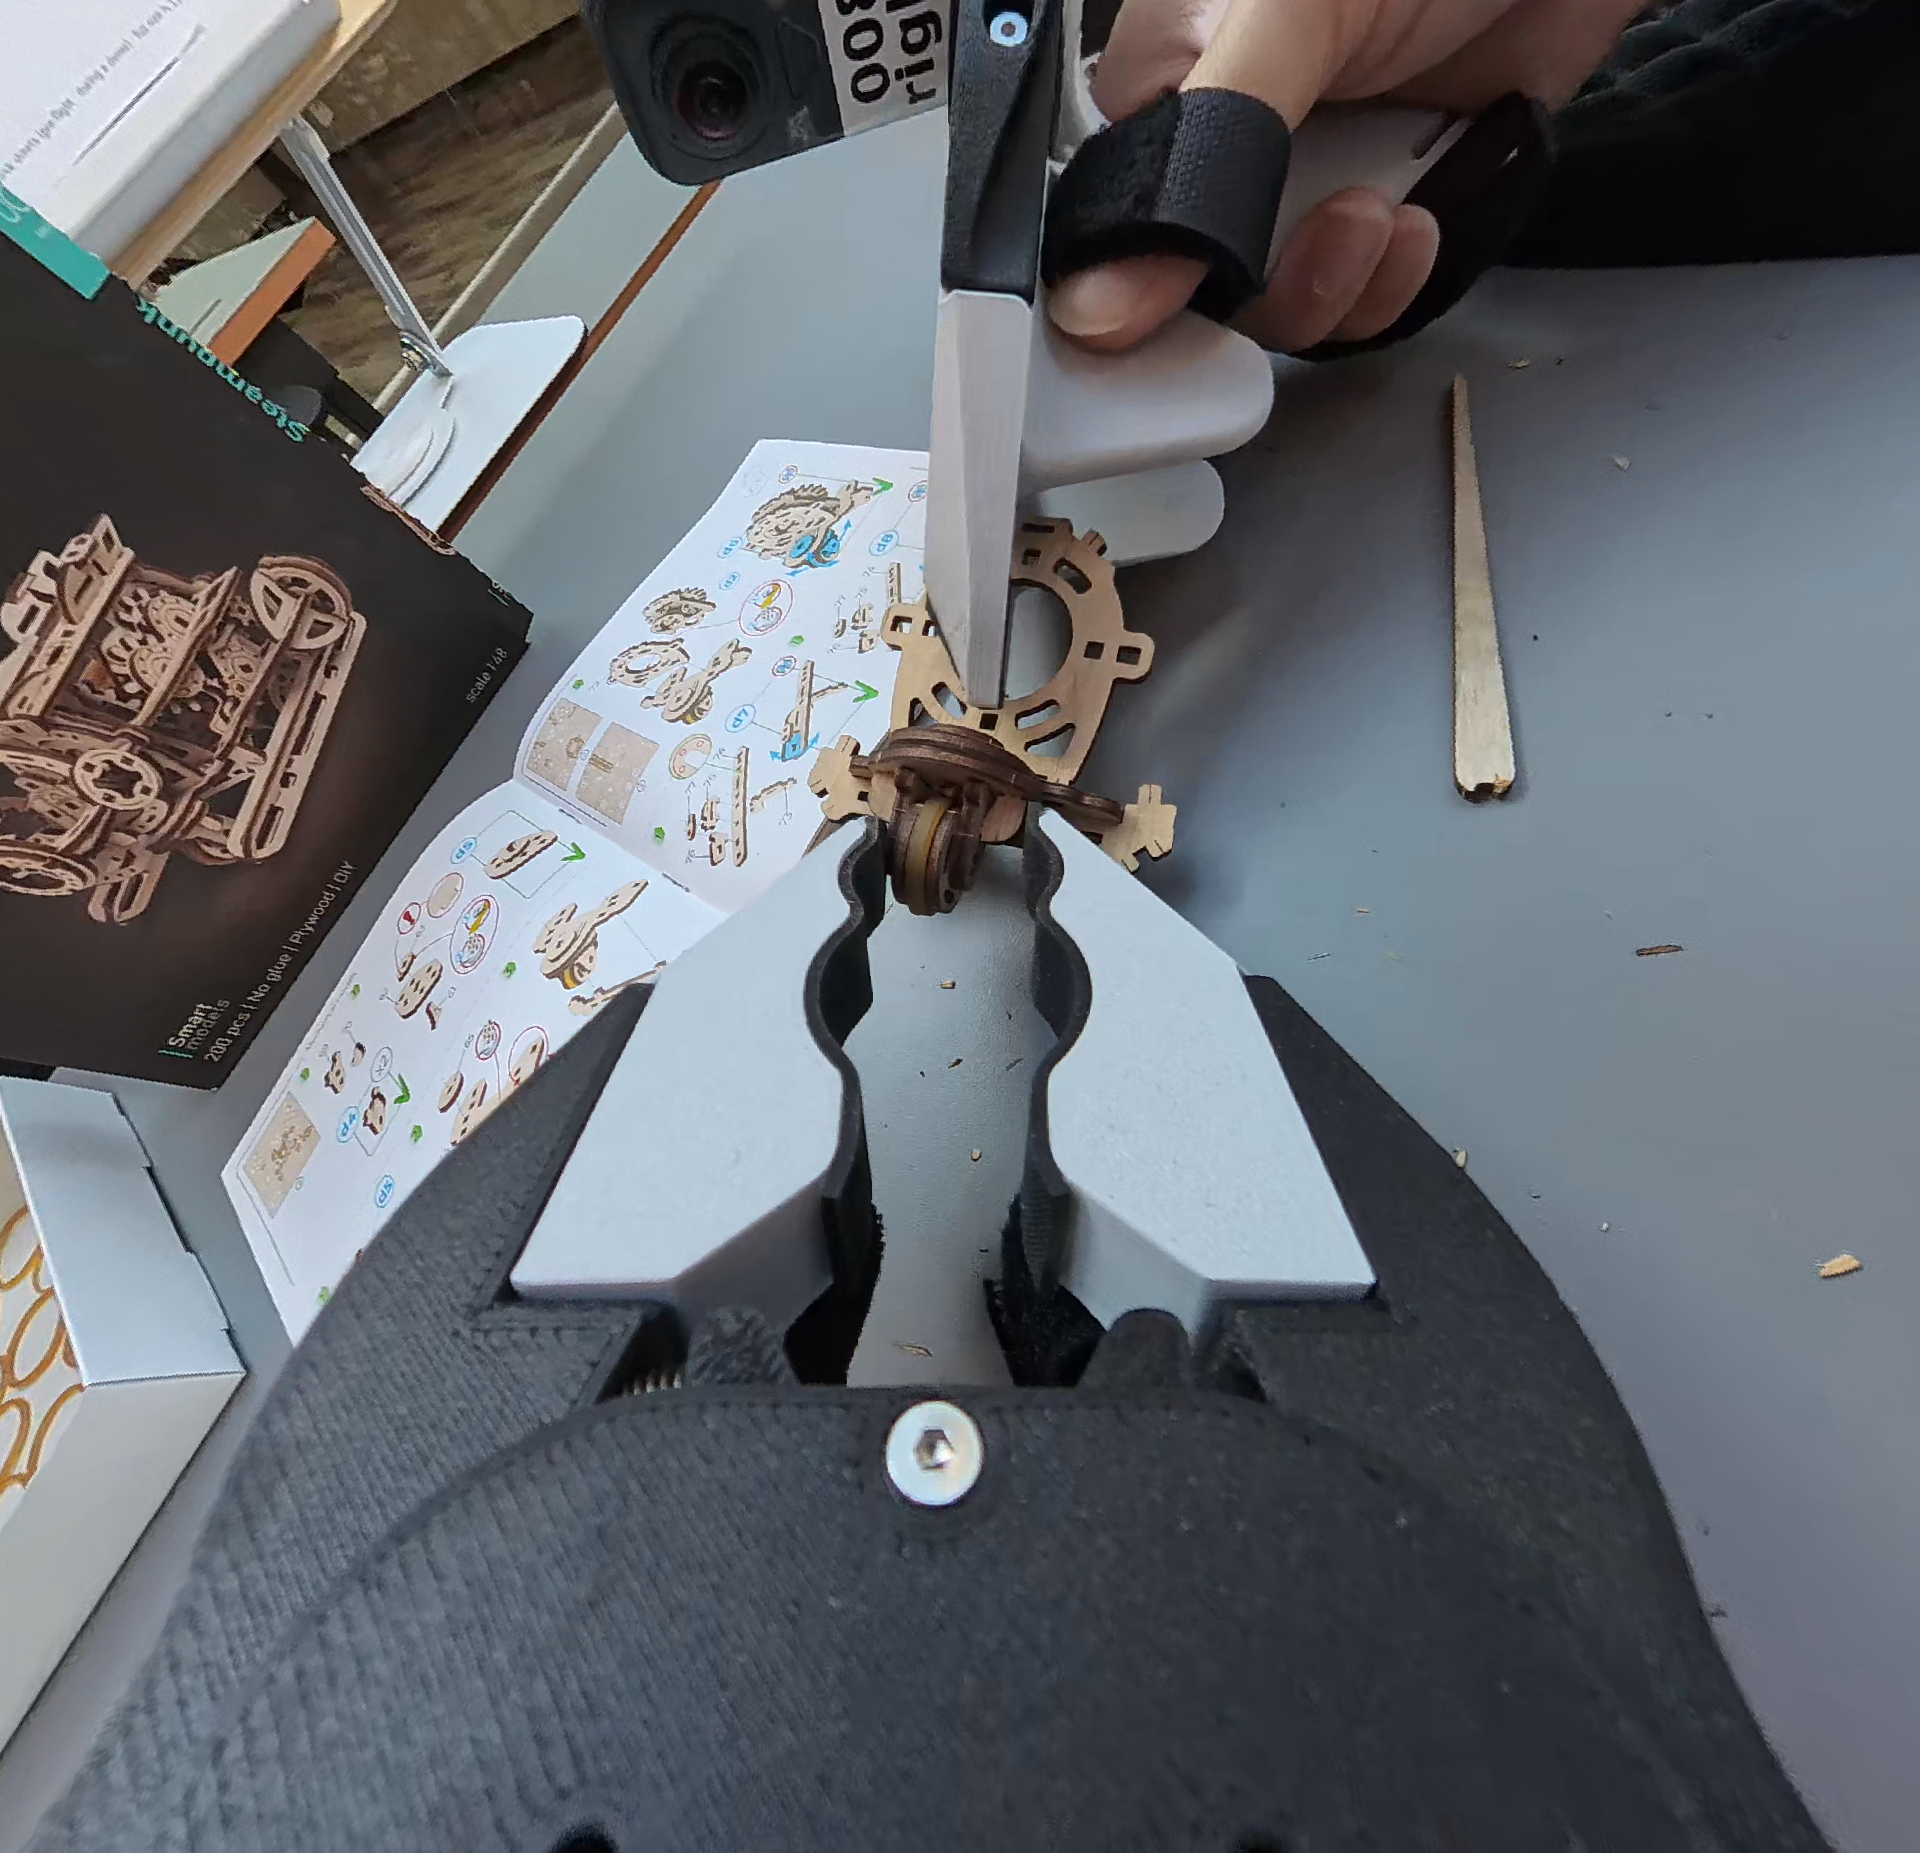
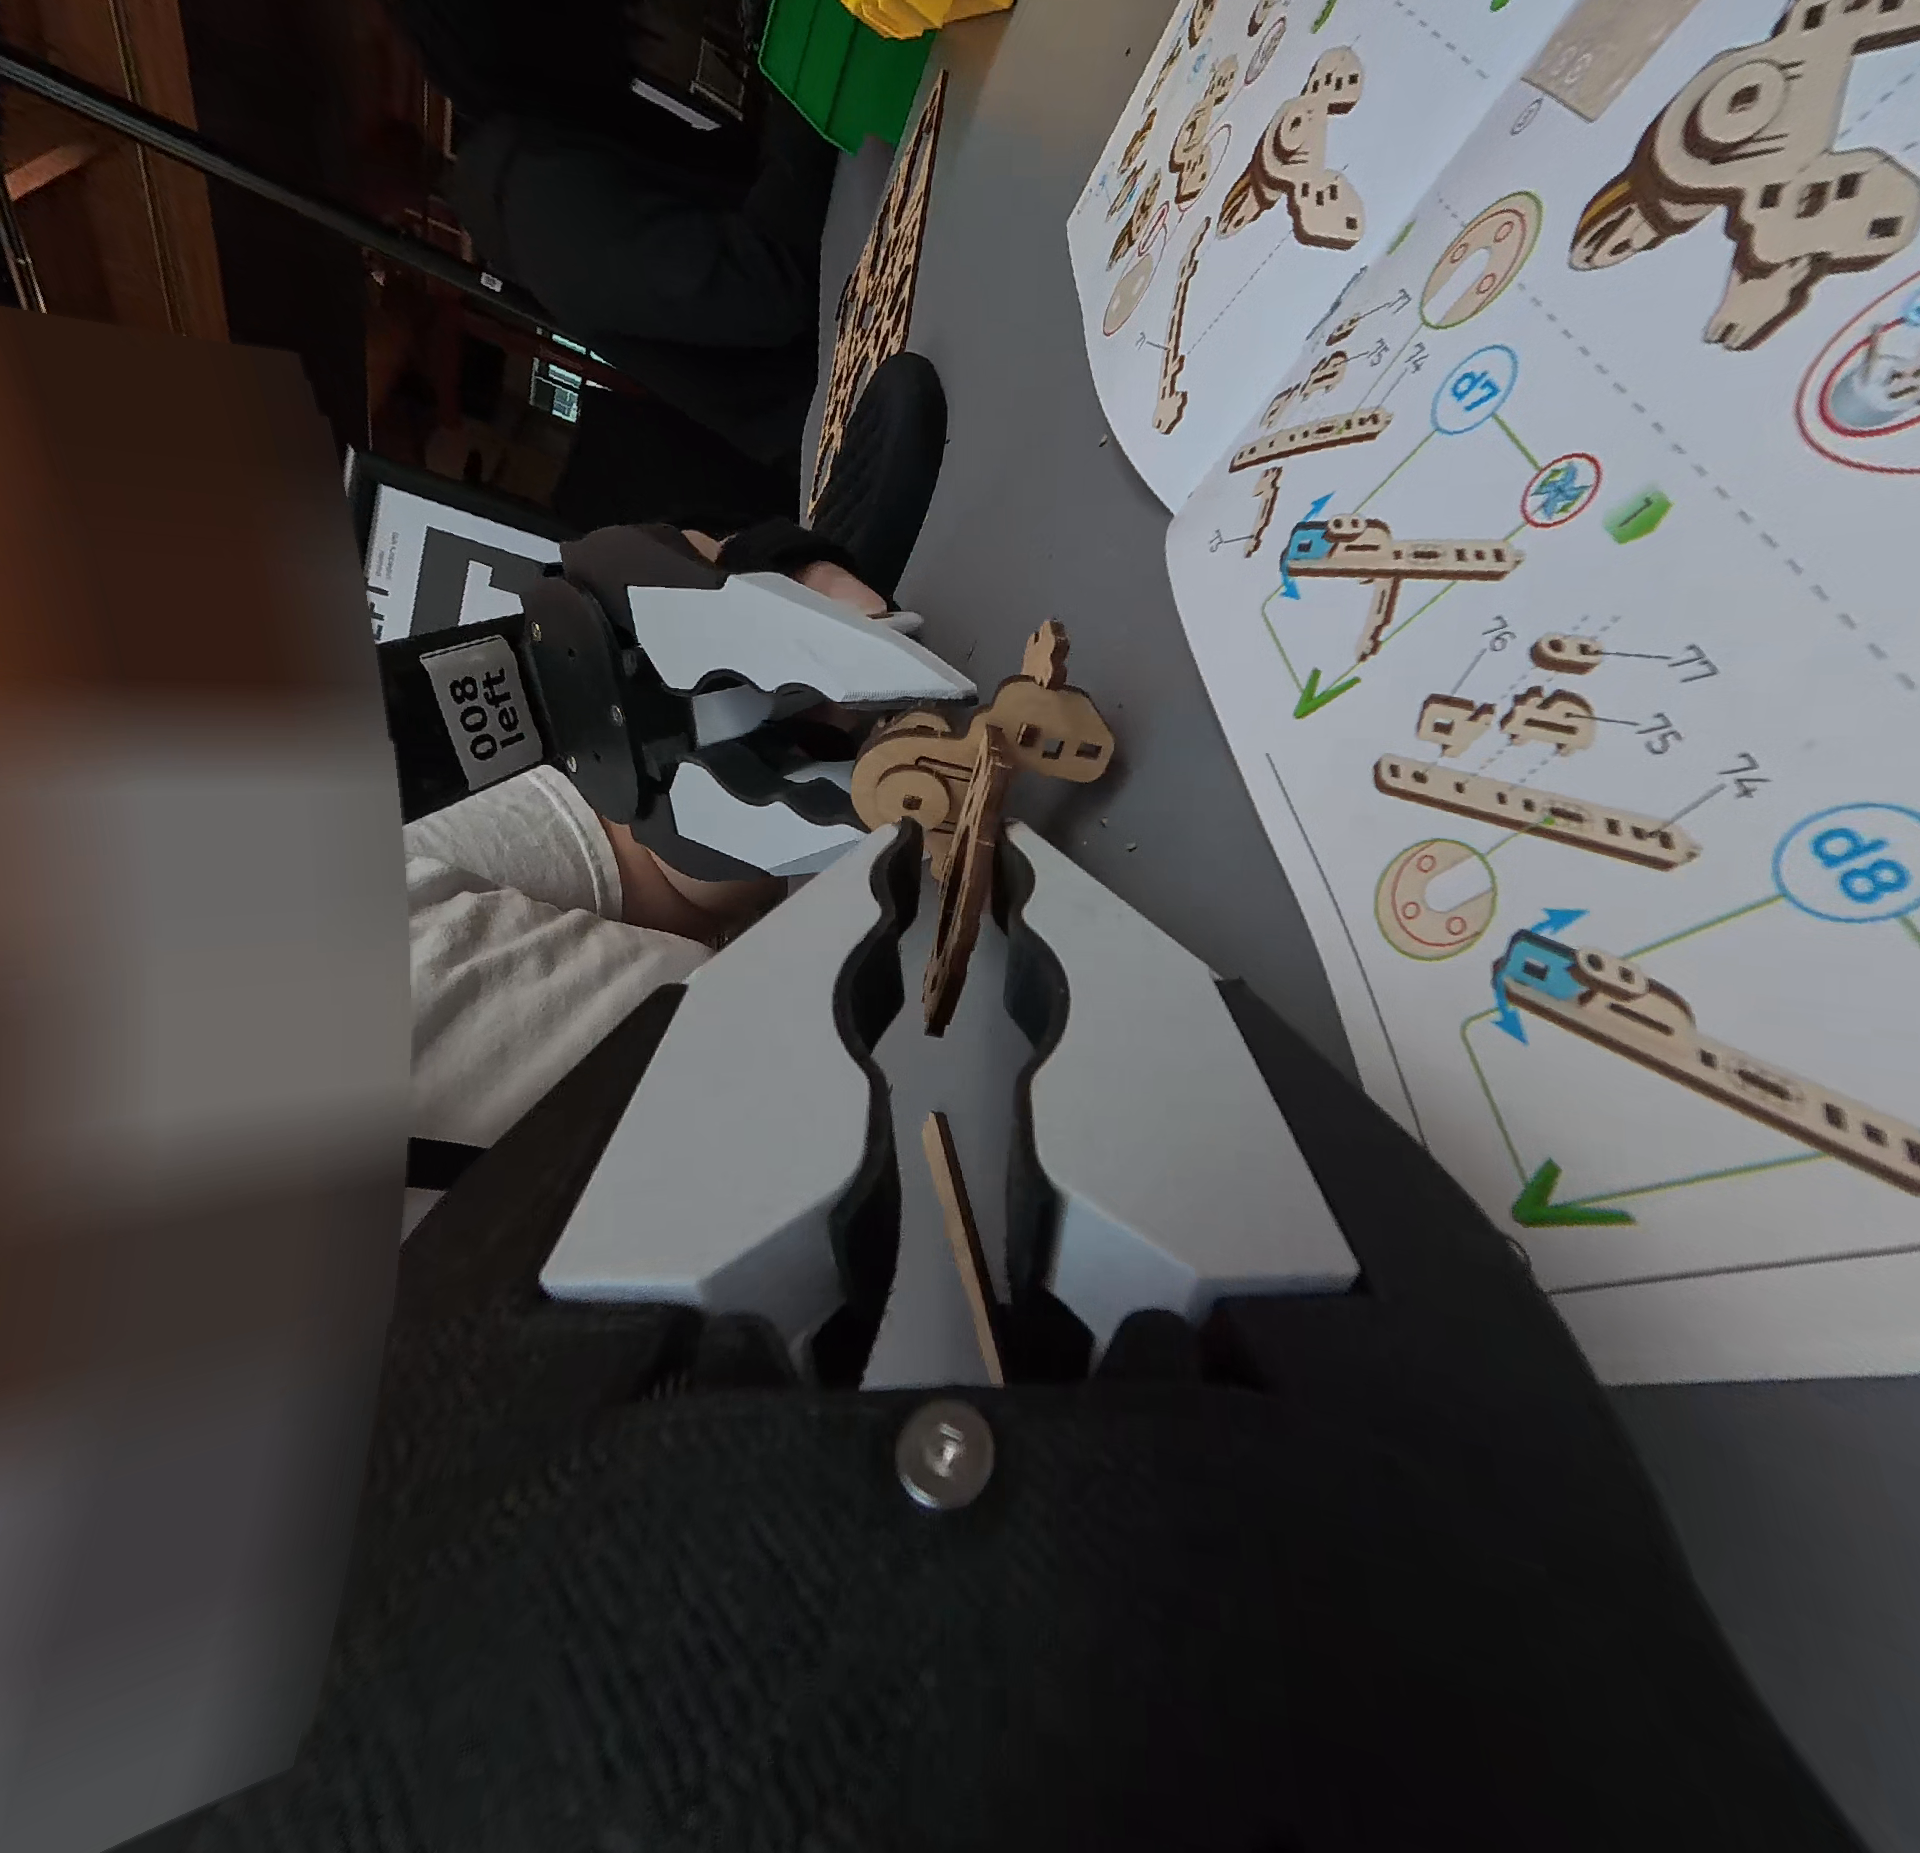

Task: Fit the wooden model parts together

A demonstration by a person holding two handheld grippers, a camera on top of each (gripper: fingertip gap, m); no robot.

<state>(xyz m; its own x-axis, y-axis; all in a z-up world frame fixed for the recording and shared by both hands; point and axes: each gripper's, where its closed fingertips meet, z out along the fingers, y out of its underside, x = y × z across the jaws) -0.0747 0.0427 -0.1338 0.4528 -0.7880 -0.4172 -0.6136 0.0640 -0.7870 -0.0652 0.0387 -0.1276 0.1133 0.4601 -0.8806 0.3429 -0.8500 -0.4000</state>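
The left tongs (image 1: pixel 951 847) are clamped on a small stacked wooden hub (image 1: pixel 930 847) with a cross-shaped arm, the piece pinched right at their tips. From above, the right tongs (image 2: pixel 956 847) come down with a flat wooden ring plate (image 1: pixel 1039 650) gripped edge-on between their tips; its lower rim sits touching the top of the hub, just beyond the left tips.

To my eye the step is seating the plate's slot onto the hub's tab. It looks best done by keeping the left tongs still as an anvil, squaring the plate to the hub before pressing, and pushing straight along the tab rather than twisting, since thin plywood like this could snap at the cut-outs.

The instruction sheet (image 1: pixel 623 764) lies on the grey table (image 1: pixel 1558 972) to the left of the left tongs; a wooden stick (image 1: pixel 1475 598) lies well off to their right.
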